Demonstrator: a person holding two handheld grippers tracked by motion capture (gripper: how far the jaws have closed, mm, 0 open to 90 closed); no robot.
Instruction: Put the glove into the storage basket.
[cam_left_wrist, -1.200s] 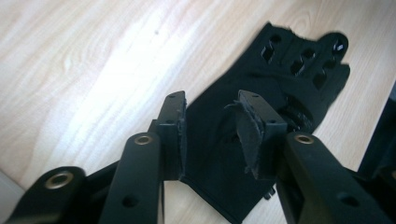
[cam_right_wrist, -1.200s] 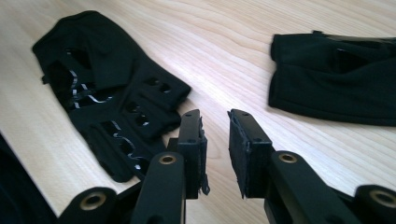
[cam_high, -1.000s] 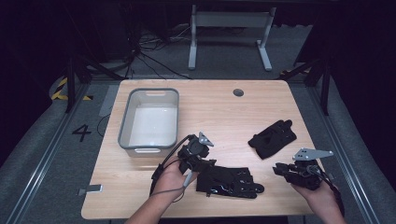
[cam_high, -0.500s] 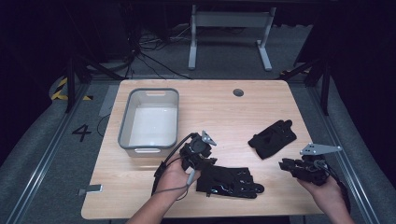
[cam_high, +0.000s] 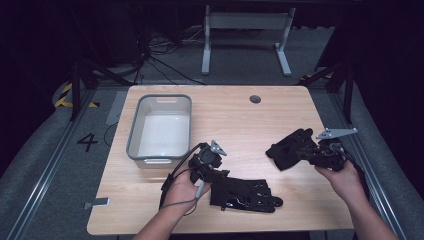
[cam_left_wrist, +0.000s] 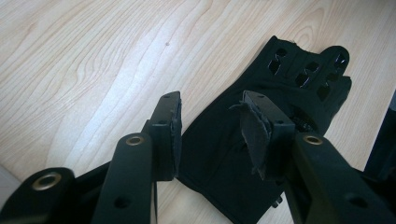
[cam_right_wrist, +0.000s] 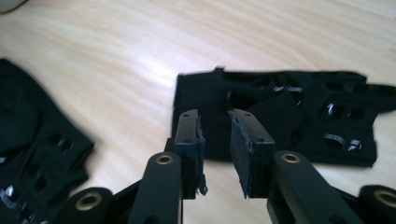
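Right hand-held gripper (cam_high: 320, 151) has slid in against the far glove (cam_high: 292, 148), right of the grey bin (cam_high: 134, 134); jaws narrow, nothing pinched. Left hand-held gripper (cam_left_wrist: 210, 123) just reopened, straddling the near glove (cam_left_wrist: 289, 84), cuff between but unpressed. Both grabs pending.

A grey bin (cam_high: 160, 131) sits on the wooden table (cam_high: 235, 120).

A: High view: the table (cam_high: 240, 120) is evenly lit from above; the surroundings fall to near black, with soft detail throughout.

B: Both gripper views are bright; glare washes the wood at upper centre, and near jaws are blurred.
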